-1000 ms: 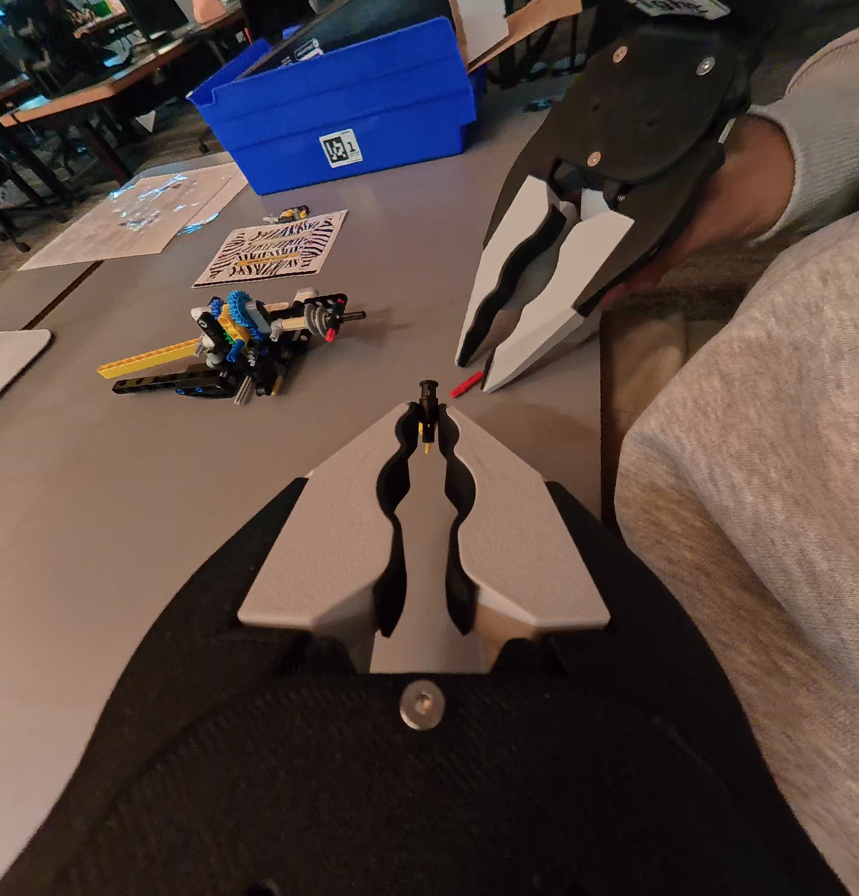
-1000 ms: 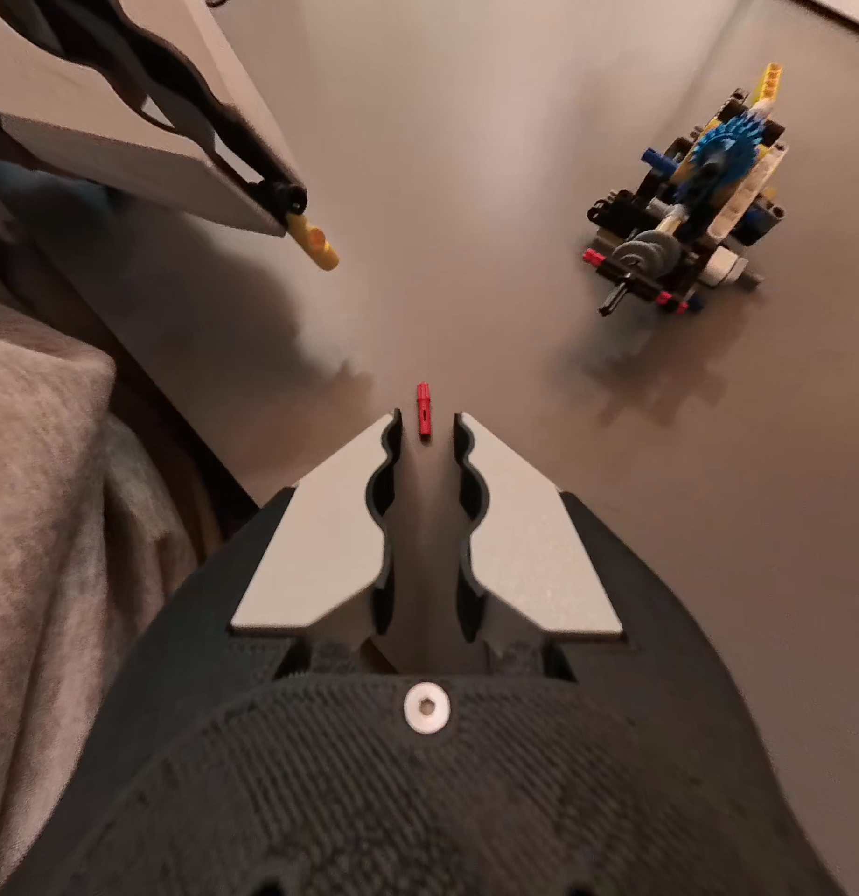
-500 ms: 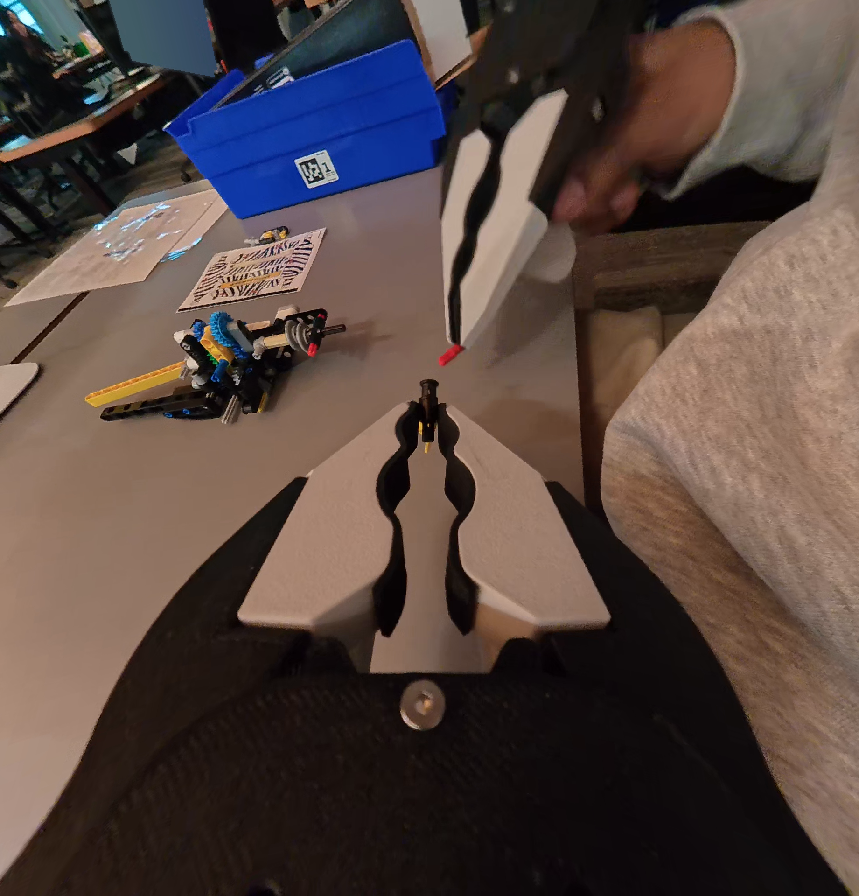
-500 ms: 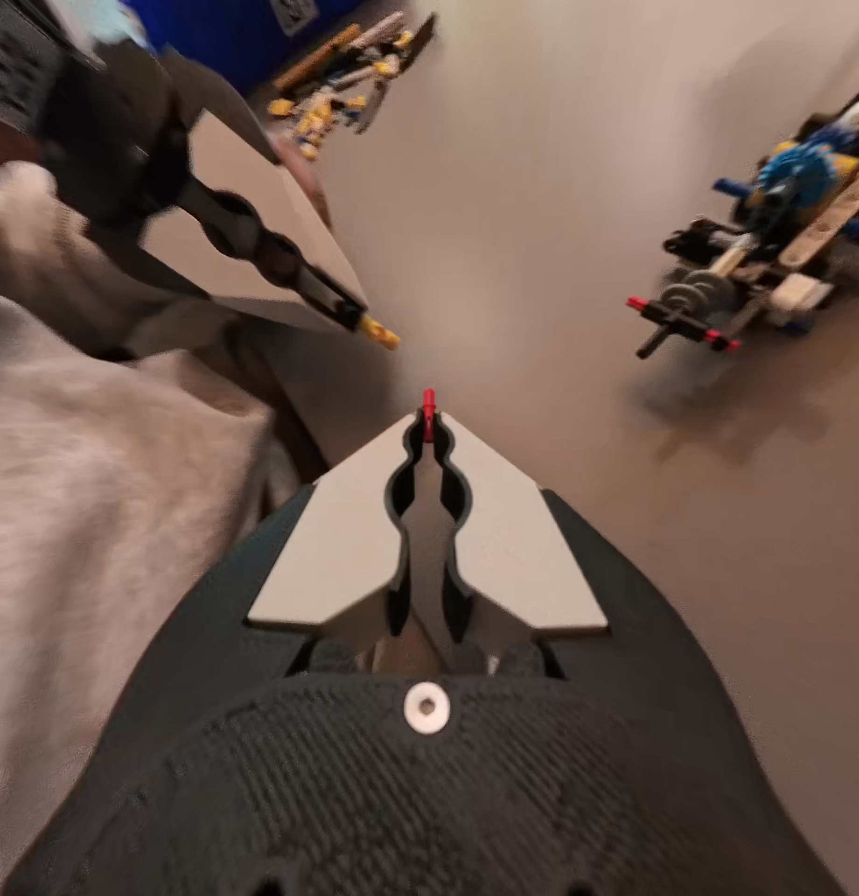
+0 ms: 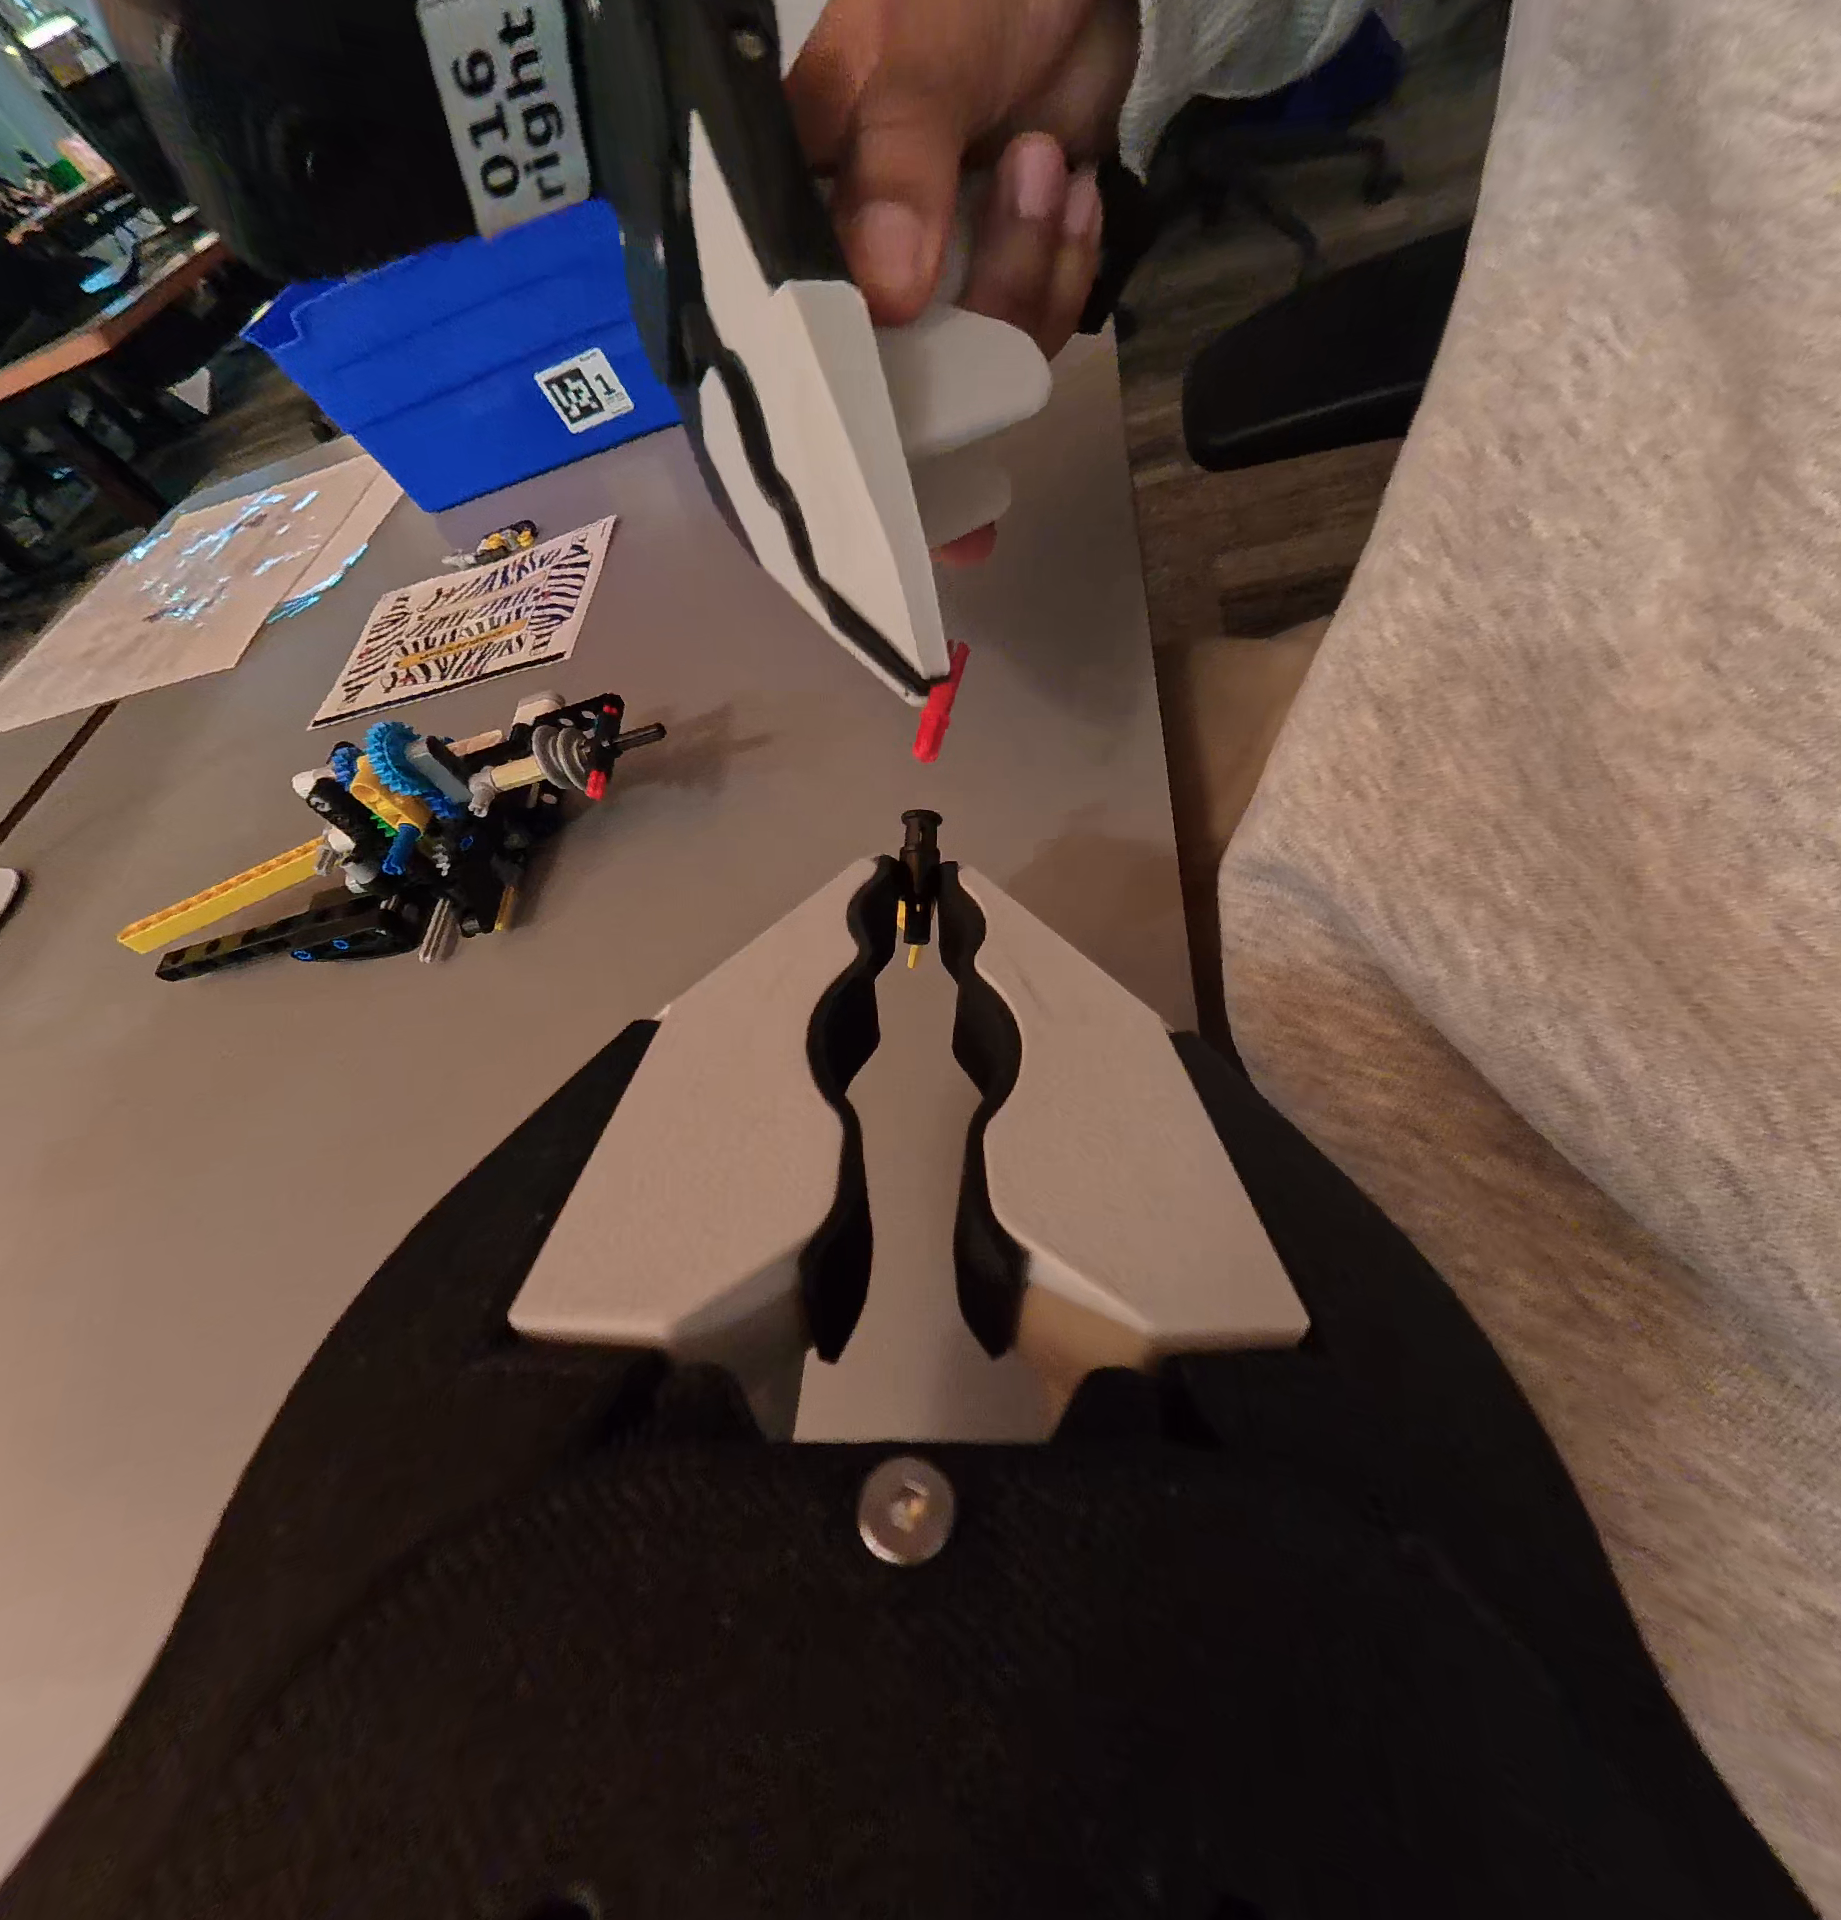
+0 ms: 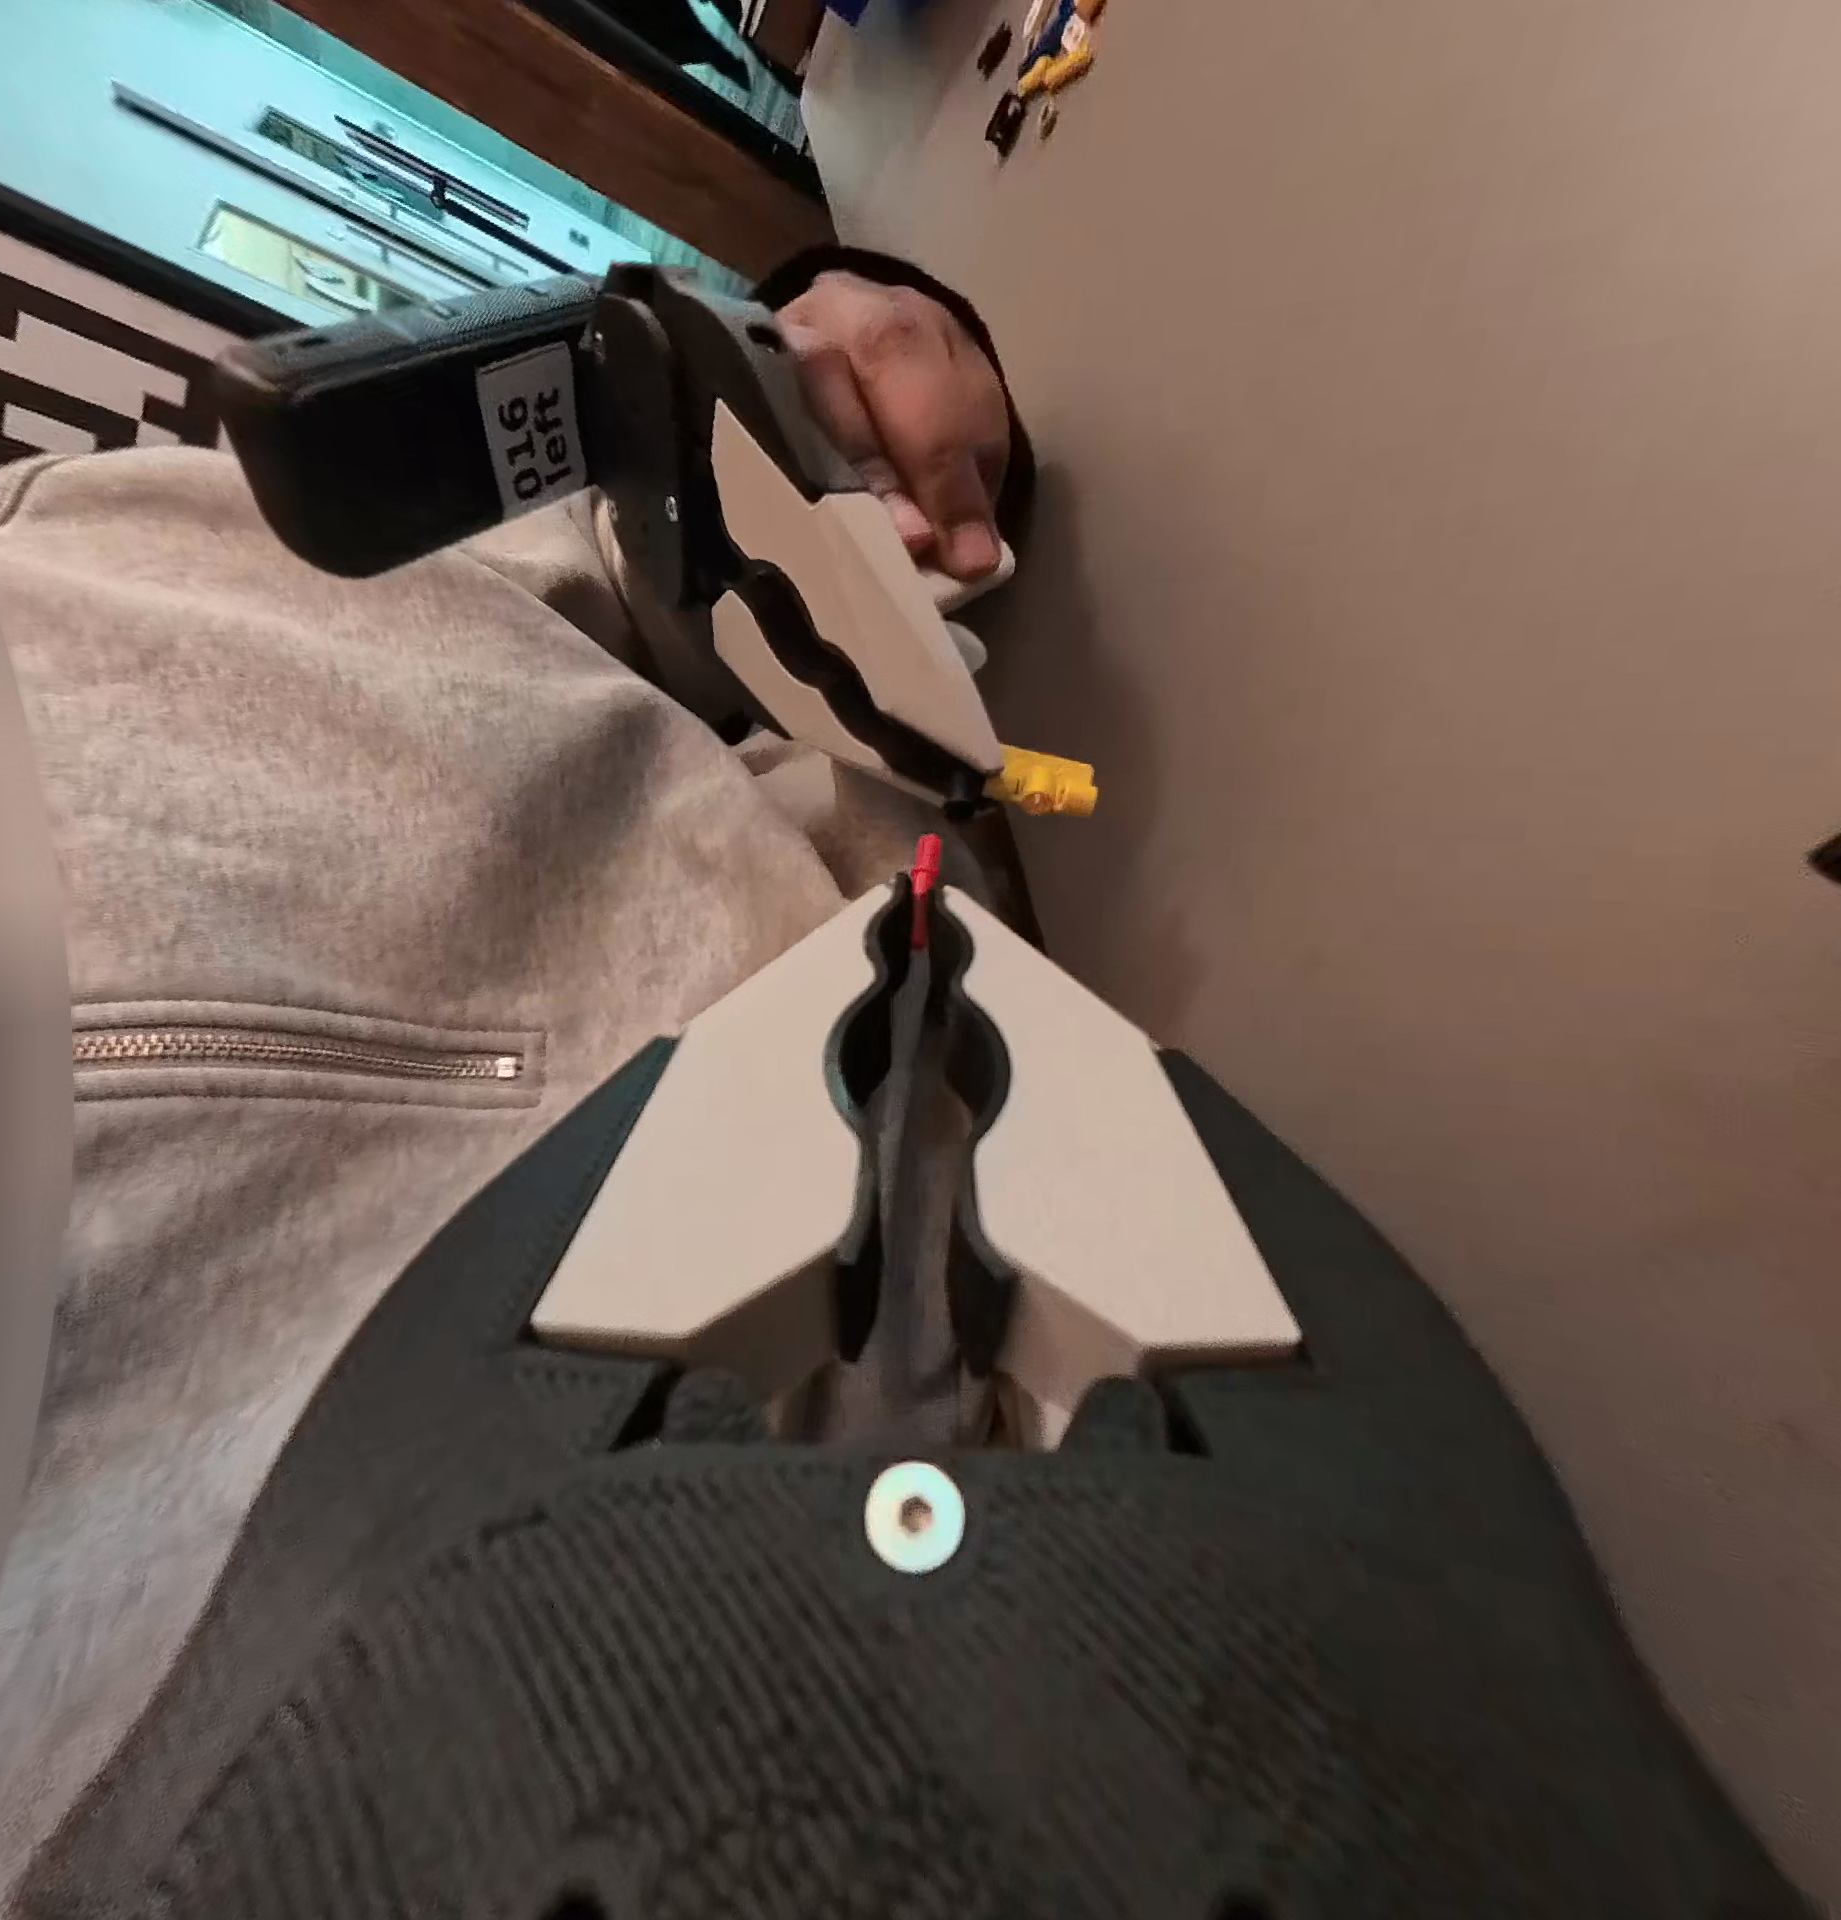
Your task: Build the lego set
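The left gripper (image 5: 914, 883) has its fingers pinched on a small yellow connector with a black pin (image 5: 916, 847) at the tips; from the right wrist view the yellow piece (image 6: 1041, 787) juts out past them. The right gripper (image 6: 921, 904) has its fingers clamped on a red pin (image 6: 924, 883), which hangs just above and beside the black pin, not touching (image 5: 935, 717). Both are held above the near right edge of the grey counter (image 5: 272, 1122). The partly built lego model (image 5: 417, 821) lies to the left, well apart. Farther off sit a striped sticker sheet (image 5: 469, 623) and a blue bin (image 5: 459, 353).
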The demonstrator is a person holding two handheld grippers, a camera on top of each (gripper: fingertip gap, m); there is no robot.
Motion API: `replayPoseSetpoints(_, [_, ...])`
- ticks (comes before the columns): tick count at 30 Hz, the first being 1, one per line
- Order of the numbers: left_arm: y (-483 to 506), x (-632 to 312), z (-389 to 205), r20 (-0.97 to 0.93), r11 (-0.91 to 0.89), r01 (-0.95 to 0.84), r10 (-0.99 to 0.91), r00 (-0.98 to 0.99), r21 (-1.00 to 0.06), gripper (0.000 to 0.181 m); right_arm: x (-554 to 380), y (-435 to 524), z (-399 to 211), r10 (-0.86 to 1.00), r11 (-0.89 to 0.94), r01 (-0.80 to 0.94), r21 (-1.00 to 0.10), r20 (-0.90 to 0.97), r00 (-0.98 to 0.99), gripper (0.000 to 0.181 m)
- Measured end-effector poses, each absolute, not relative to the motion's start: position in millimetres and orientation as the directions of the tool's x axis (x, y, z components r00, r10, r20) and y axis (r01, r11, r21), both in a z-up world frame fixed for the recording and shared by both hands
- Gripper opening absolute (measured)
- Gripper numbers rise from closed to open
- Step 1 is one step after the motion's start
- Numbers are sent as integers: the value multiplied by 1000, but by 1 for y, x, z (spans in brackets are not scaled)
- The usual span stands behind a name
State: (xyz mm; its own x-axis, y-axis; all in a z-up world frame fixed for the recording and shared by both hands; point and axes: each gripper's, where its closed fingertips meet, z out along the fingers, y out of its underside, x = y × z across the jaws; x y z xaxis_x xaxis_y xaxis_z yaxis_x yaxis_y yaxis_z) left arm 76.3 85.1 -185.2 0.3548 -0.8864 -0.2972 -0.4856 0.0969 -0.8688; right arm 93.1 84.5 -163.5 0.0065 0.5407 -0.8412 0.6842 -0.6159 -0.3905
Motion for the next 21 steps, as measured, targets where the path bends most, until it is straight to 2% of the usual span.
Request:
replayPoseSetpoints(4, [84,78,-189,-322,118,-510,-885,335,-852,8,93,83,-172,500,-614,719,-326,-865,34,1])
replayPoseSetpoints(13, [84,80,-195,-333,128,-539,-893,302,-832,8,88,84,-178,448,-621,735,-272,-893,48,0])
replayPoseSetpoints(21, [90,78,-197,-333,106,-552,-884,330,-827,8,87,91,-188,487,-627,725,-285,-870,79,0])
